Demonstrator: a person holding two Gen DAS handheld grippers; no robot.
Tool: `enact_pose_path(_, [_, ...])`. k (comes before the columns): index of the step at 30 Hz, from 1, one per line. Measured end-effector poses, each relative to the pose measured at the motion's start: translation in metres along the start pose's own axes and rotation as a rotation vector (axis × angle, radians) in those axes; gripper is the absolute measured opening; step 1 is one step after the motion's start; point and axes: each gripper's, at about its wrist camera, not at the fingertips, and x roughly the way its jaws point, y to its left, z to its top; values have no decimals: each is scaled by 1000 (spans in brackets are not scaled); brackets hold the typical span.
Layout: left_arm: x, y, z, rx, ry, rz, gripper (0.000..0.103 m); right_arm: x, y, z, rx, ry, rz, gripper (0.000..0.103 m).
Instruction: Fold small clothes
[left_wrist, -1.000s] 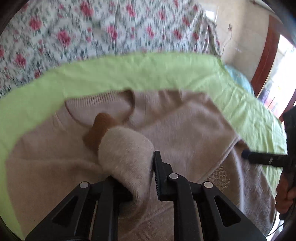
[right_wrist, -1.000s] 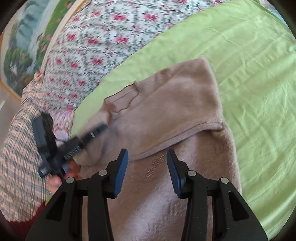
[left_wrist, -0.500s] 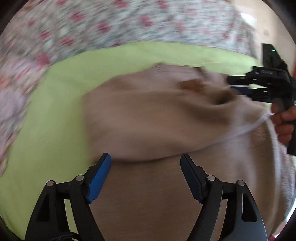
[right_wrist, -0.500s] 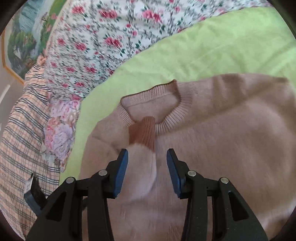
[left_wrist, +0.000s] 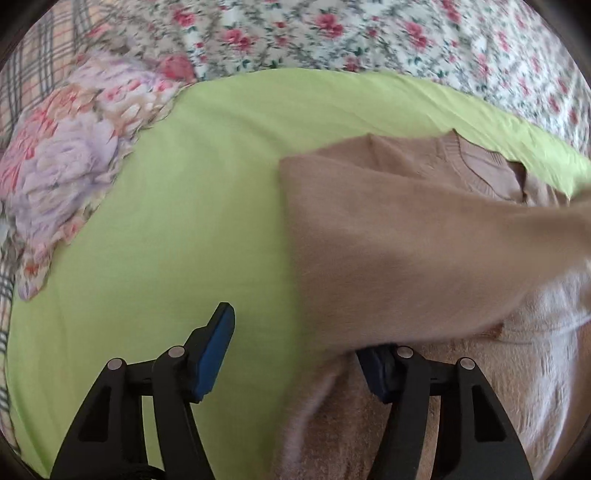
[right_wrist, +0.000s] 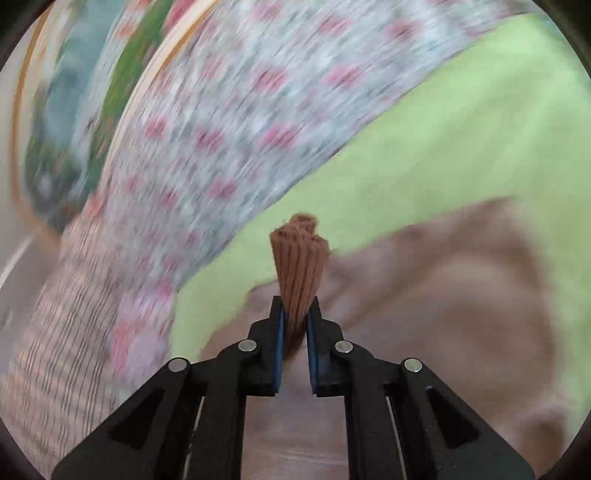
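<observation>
risk: cuff (right_wrist: 300, 266) slipping from my closing right claw (right_wrist: 295, 332) | cause: thin pinch | my left claw (left_wrist: 295, 354) narrowing, jaws apart around the sweater (left_wrist: 406, 251) edge, gripping nothing

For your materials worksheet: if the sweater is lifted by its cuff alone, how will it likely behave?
Probably floppy: the sweater already drapes in soft folds. The ribbed cuff bunches between the closing right gripper, so it likely squashes, not slips. It seems light.

Pretty clearly a home bedroom: a bed with a lime-green sheet (left_wrist: 207, 192), a rose-print floral quilt (left_wrist: 332, 33) behind it, and a plaid blanket (left_wrist: 26, 81) beside that quilt.
</observation>
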Motion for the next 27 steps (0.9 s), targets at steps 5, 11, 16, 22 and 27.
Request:
enact_pose_path(5, [-2,-4,-1,7,-15,26,63,9,-41,-30,28,134,-115,14])
enact_pose_path(11, [2,8,-2,-56,5,-27,63,2,-60,-31,102,75,-78,32])
enact_pose_path(16, [3,14,-2,-103,15,-60,63,-7,-33,-22,12,72,-23,13])
enact_pose_path(22, [5,11,-1,-97,17,-43,63,-26,-23,-10,-32,49,-184,56])
enact_pose_path(27, [7,19,-2,-131,25,-81,65,-23,-42,-13,-68,71,-124,57])
